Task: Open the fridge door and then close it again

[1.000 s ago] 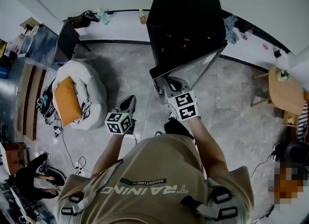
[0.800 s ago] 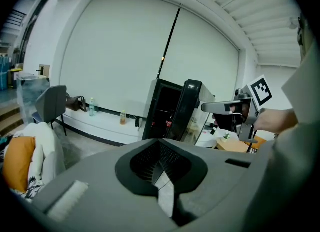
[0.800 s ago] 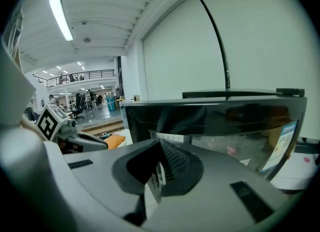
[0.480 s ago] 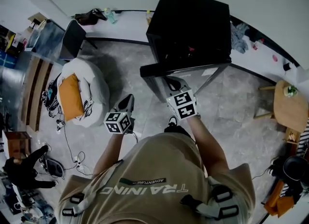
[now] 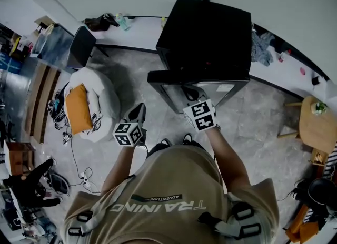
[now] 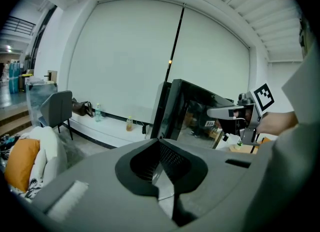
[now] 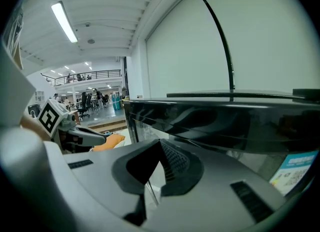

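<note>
A black fridge (image 5: 205, 32) with a glass door (image 5: 197, 82) stands against the wall right in front of me. The door lies almost flat against the cabinet. My right gripper (image 5: 190, 91) has its tips at the door's front, jaws shut with nothing between them; its own view is filled by the dark glass door (image 7: 225, 121). My left gripper (image 5: 138, 112) hangs free to the left of the fridge, shut and empty. From the left gripper view the fridge (image 6: 200, 111) shows at centre right, with the right gripper (image 6: 235, 113) against it.
A white beanbag with an orange cushion (image 5: 87, 101) lies on the floor to the left. Behind it stands a dark chair (image 5: 84, 46). A round wooden table (image 5: 318, 127) is at the right. Cables (image 5: 79, 172) trail on the floor by my left side.
The fridge door has swung from wide open to nearly flat against the cabinet, with my right gripper following it. The left gripper has barely moved.
</note>
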